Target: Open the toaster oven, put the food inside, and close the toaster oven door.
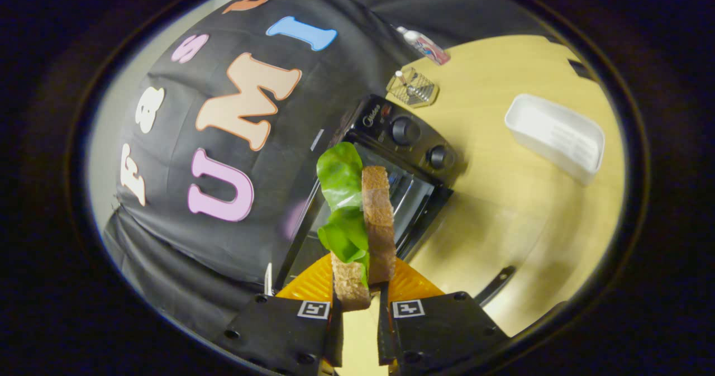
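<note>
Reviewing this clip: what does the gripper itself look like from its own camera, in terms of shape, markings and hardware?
The gripper shows two blocky, flat-faced finger bodies with visible screw heads. Each carries a small square black-and-white fiducial marker near its inner top corner. No cables, hand or sleeve can be made out.

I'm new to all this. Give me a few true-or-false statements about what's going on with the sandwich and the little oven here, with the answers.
1. The gripper holds a sandwich of bread and green lettuce between its fingers. True.
2. The toaster oven door is closed. False: the door hangs open and the sandwich is just in front of the opening.
3. The sandwich already lies on the oven rack. False: it is held by the gripper, outside the oven.
4. A white tray sits on the wooden table, apart from the oven. True.
5. The oven has two round knobs. True.
</note>
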